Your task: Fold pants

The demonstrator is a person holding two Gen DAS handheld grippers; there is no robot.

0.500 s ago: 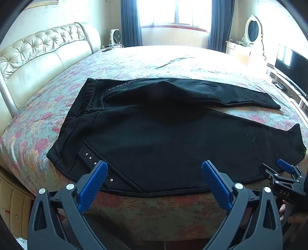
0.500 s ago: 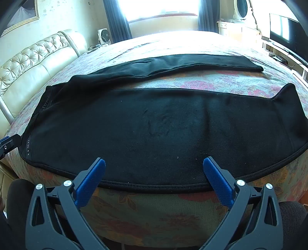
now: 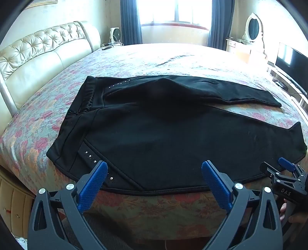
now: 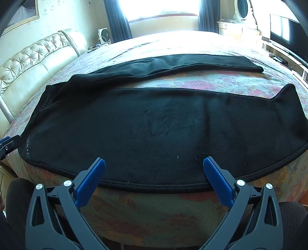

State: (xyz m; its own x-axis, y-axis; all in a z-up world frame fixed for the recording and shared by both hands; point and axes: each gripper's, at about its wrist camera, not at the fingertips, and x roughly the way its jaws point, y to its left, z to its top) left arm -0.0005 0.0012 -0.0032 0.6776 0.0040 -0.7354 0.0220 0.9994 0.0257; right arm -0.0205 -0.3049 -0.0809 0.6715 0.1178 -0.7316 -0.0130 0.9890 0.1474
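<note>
Black pants [image 3: 163, 134] lie spread flat on the floral bed [image 3: 38, 119], waistband to the left, two legs running right and splayed apart. Small studs mark the pockets. My left gripper [image 3: 154, 169] is open and empty, its blue pads over the near edge of the pants by the hip. My right gripper [image 4: 154, 167] is open and empty over the near hem edge of the near leg [image 4: 154, 134]. The right gripper also shows at the right edge of the left wrist view [image 3: 283, 171]. The far leg [image 4: 182, 63] lies beyond a strip of bedspread.
A cream tufted headboard [image 3: 38, 50] stands at the left. A window with blue curtains [image 3: 173, 11] is behind the bed. A dresser with an oval mirror [image 3: 254, 27] and a dark TV [image 3: 292, 63] stand at the right. The bed's front edge [image 4: 154, 207] drops just below the pants.
Both grippers have edged slightly forward toward the near edge of the pants. The pants have not moved.
</note>
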